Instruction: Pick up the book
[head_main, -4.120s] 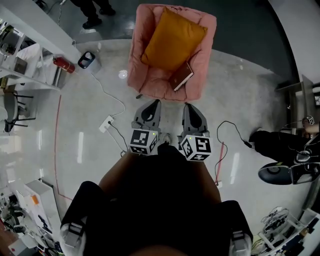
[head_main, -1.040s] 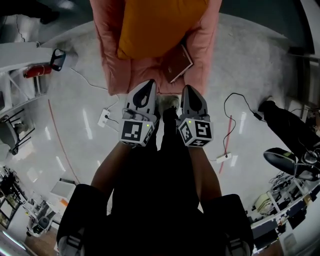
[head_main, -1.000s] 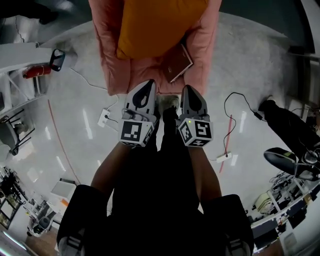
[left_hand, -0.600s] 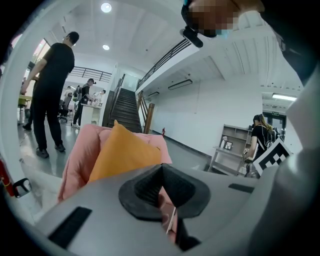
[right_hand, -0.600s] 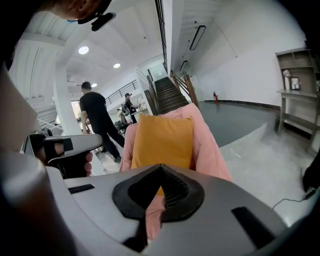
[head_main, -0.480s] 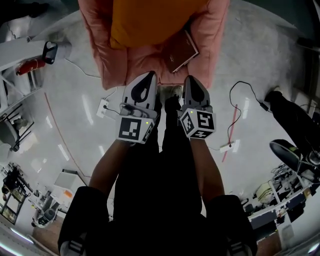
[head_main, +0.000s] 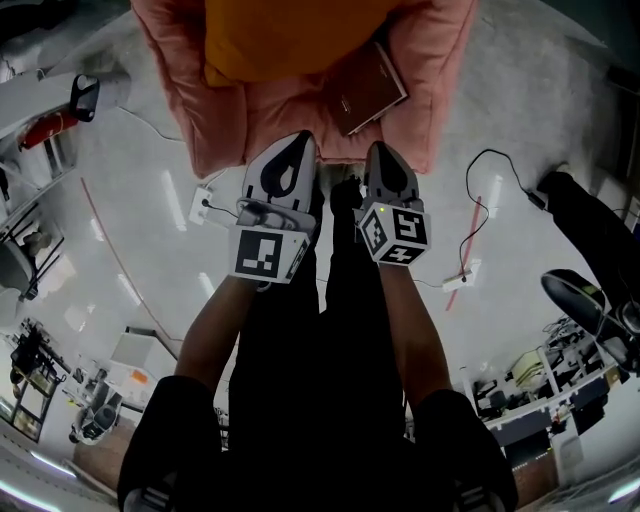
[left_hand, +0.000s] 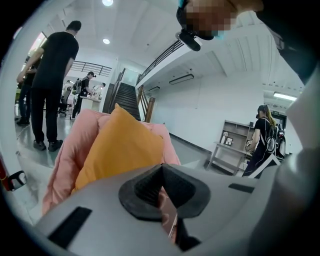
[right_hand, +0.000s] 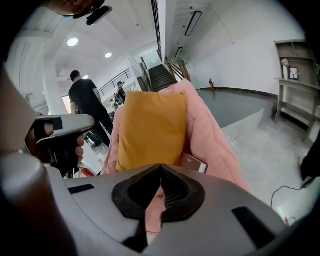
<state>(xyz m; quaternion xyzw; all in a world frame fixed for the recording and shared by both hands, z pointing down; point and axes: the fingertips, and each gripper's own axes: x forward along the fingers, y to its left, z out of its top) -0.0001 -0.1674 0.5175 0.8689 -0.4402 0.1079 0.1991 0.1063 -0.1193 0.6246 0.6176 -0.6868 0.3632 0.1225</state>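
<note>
Left tongs (head_main: 299, 142) and right tongs (head_main: 379, 152) are both closed and empty near the armchair's (head_main: 190, 120) front edge; reach in like that and you may shove the book (head_main: 370, 95) aside.

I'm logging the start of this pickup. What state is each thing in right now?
book: closed, on the armchair seat beside the cushion, not held.
cushion: propped upright against the chair back.
left gripper: jaws shut, empty.
right gripper: jaws shut, empty.
</note>
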